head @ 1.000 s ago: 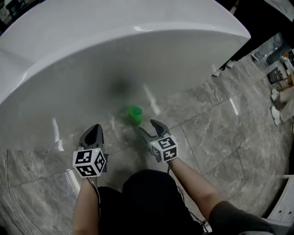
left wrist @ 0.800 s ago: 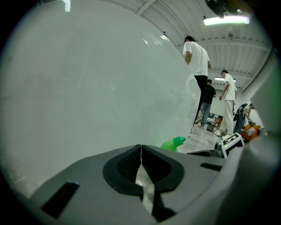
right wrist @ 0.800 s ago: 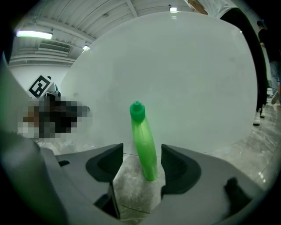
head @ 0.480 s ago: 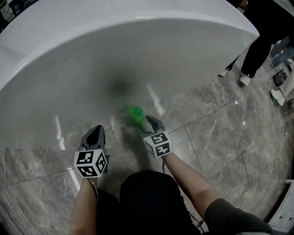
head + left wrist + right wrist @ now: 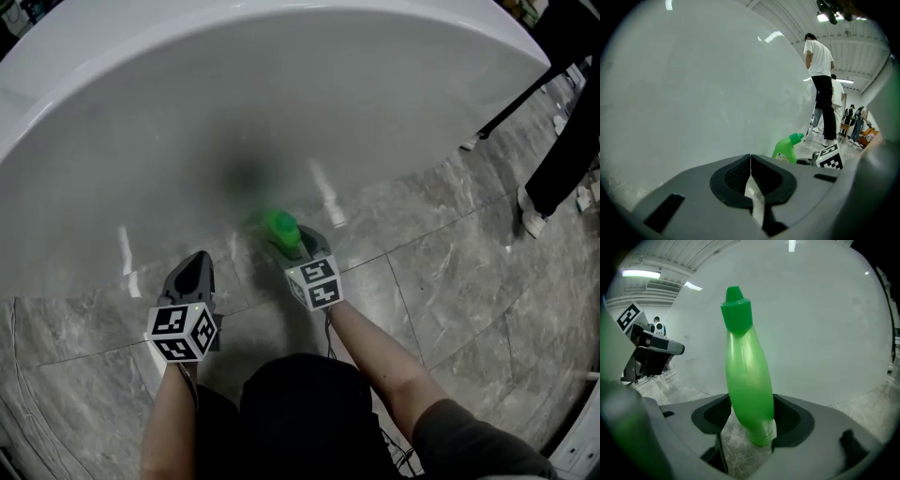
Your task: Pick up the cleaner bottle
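The green cleaner bottle (image 5: pixel 278 225) stands on the grey marble floor close to the white tub's wall. My right gripper (image 5: pixel 298 242) has come in from the near side, and its jaws sit on either side of the bottle's body. In the right gripper view the cleaner bottle (image 5: pixel 745 376) rises upright between both pads and touches them, so my right gripper (image 5: pixel 750 420) is shut on it. My left gripper (image 5: pixel 194 265) hovers to the left, apart from the bottle, shut and holding nothing. The left gripper view has the bottle (image 5: pixel 786 151) at the right, beyond my left gripper (image 5: pixel 750 164).
A large white tub (image 5: pixel 281 94) curves across the far side, its wall just behind the bottle. Grey marble floor tiles (image 5: pixel 450 272) spread to the right. A person's dark-trousered legs (image 5: pixel 562 141) stand at the far right; people (image 5: pixel 820 84) stand beyond the tub.
My right gripper moved forward and left onto the bottle, and its wide-open jaws came in around the bottle's body. The left gripper stayed put. A person's legs walked along the right side.
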Motion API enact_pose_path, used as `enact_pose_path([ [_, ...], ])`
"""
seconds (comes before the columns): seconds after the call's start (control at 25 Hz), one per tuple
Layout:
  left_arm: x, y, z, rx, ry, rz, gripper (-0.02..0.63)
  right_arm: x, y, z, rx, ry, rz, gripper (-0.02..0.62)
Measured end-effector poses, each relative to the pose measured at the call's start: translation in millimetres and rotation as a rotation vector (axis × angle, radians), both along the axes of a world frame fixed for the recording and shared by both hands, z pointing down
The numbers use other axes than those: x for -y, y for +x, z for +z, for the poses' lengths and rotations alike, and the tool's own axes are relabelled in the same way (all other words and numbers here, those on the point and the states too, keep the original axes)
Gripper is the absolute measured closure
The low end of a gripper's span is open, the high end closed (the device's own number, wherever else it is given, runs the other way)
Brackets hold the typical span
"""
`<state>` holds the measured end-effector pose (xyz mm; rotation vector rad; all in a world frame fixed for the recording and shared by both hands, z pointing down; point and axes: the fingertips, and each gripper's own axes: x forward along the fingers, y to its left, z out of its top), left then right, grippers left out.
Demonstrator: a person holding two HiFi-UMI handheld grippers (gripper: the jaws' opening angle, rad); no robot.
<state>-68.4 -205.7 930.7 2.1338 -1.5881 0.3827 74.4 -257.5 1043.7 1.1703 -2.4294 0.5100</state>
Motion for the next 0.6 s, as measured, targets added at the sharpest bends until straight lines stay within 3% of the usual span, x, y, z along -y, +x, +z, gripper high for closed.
enact_pose_path([
  [0.36, 2.4, -2.3, 6.9, 0.012, -0.015, 0.000, 0.591, 16.9, -10.5, 11.0, -0.005, 0.011, 0.006, 0.316],
  [0.6, 1.9, -5.8, 12.2, 0.018, -0.025, -0.001, 0.591, 22.8, -11.5, 15.3, -0.036, 0.032, 0.009, 0.368],
])
